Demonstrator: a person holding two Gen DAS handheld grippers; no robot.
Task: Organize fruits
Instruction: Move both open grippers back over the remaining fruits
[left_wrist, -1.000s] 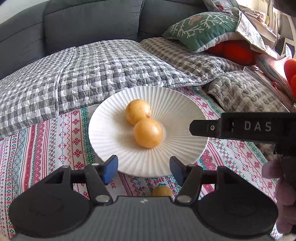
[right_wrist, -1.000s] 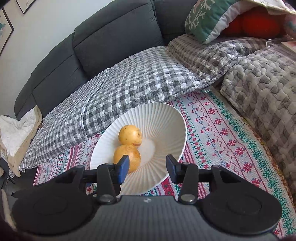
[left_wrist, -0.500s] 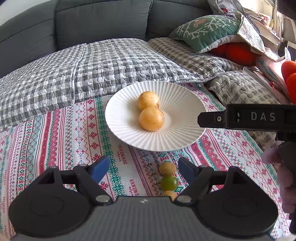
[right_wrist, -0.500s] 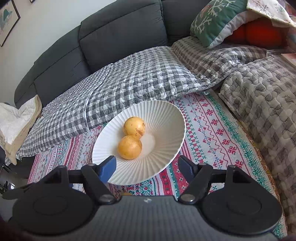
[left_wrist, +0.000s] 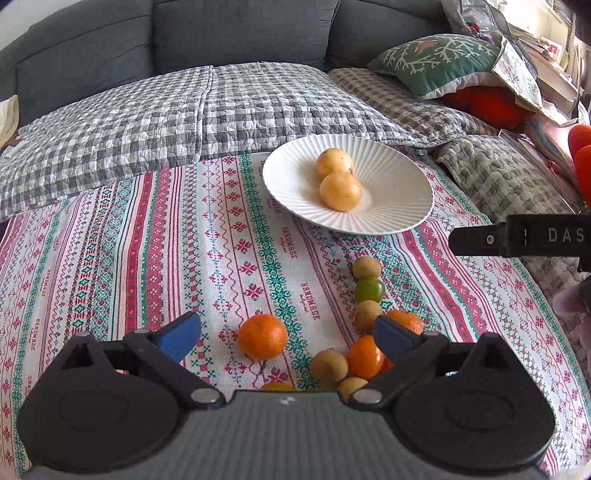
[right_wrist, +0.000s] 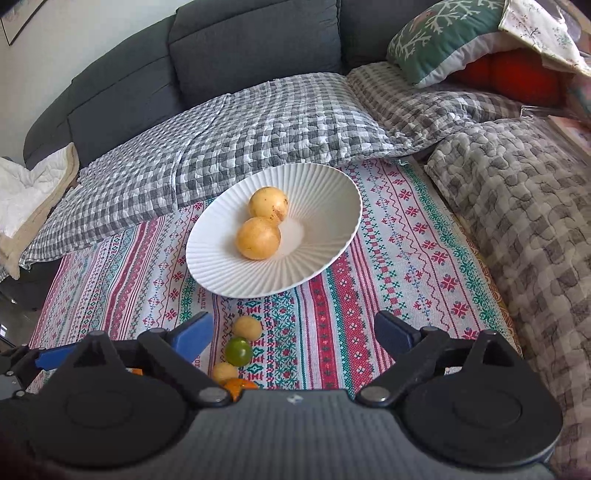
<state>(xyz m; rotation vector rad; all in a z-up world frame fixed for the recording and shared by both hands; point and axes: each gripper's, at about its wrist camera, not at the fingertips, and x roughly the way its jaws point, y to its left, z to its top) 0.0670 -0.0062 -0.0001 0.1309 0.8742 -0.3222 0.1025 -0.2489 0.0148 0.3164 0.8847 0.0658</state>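
Both tongs, left tongs (left_wrist: 286, 332) and right tongs (right_wrist: 293, 332), released, empty. Loose fruit on cloth (left_wrist: 147, 240) beneath: orange (left_wrist: 262, 336), green fruit (left_wrist: 369, 289), small tan ones, in rough line running toward plate (left_wrist: 402, 218). Beyond, two yellow fruits (left_wrist: 340, 192) on plate, touching. Round, no long axis. Most sorting left.

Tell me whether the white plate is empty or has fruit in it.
Not empty: the white plate holds two yellow fruits, touching each other near its middle. The other fruits lie on the cloth outside it.

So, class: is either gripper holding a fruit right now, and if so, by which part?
Nothing is held. The left gripper and right gripper are both open, with no fruit between their fingers.
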